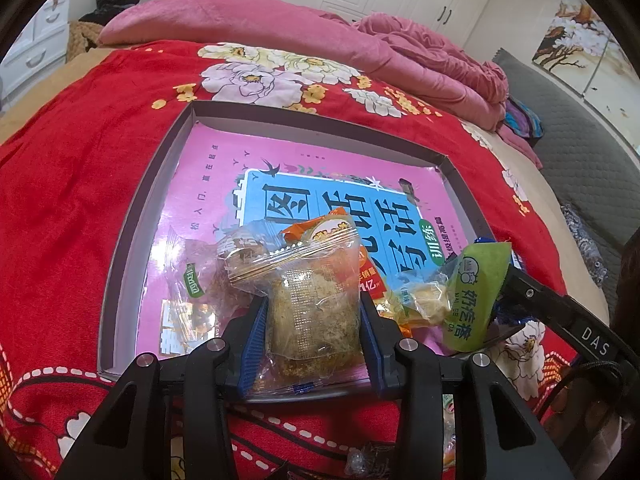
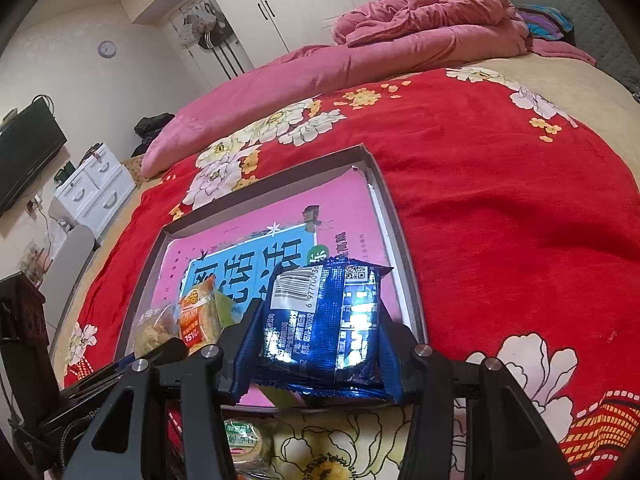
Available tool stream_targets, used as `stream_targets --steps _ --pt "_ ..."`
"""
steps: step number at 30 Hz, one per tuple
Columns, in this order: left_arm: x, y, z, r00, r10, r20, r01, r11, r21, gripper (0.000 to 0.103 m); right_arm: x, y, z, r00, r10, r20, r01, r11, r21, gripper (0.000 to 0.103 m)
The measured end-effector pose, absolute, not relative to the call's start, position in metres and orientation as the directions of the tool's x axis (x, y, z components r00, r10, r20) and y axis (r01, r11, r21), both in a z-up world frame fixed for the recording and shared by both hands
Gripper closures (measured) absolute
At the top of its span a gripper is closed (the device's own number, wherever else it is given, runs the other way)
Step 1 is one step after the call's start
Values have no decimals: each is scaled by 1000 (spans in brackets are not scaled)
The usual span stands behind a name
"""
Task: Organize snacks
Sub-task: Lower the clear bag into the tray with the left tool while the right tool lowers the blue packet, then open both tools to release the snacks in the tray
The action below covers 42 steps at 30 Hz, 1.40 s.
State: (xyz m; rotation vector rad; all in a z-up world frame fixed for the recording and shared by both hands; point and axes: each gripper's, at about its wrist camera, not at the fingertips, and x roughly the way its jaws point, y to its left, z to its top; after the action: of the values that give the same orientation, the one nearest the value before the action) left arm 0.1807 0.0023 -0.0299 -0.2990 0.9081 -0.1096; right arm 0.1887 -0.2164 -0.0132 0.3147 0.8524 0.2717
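Jaws of each gripper clamp one packet: clear snack packet (image 1: 314,312), blue packet (image 2: 324,320).

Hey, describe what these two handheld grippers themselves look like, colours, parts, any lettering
Both the left gripper and the right gripper are matte black, with angular linkage arms joined by round silver pins. Each carries two ribbed blue finger pads. White "DAS" lettering marks one gripper body, with a black cable beside it.

Clear cake packet (image 1: 312,304) and blue packet (image 2: 324,320), perhaps biscuits, upright over the tray (image 1: 132,216).
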Motion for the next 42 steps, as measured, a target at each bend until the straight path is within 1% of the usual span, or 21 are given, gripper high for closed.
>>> stream_targets --steps 31,35,42 --pt "180 8 -30 609 -228 -759 -44 947 -319 58 189 -224 -17 622 385 -682 -86 899 429 50" --pt "181 8 -30 610 -227 -759 -44 947 -318 58 188 -225 -16 620 390 -681 -85 896 436 48" --pt "179 11 -30 609 -228 -760 -50 945 -323 58 186 -230 -13 628 395 -671 -85 891 445 47"
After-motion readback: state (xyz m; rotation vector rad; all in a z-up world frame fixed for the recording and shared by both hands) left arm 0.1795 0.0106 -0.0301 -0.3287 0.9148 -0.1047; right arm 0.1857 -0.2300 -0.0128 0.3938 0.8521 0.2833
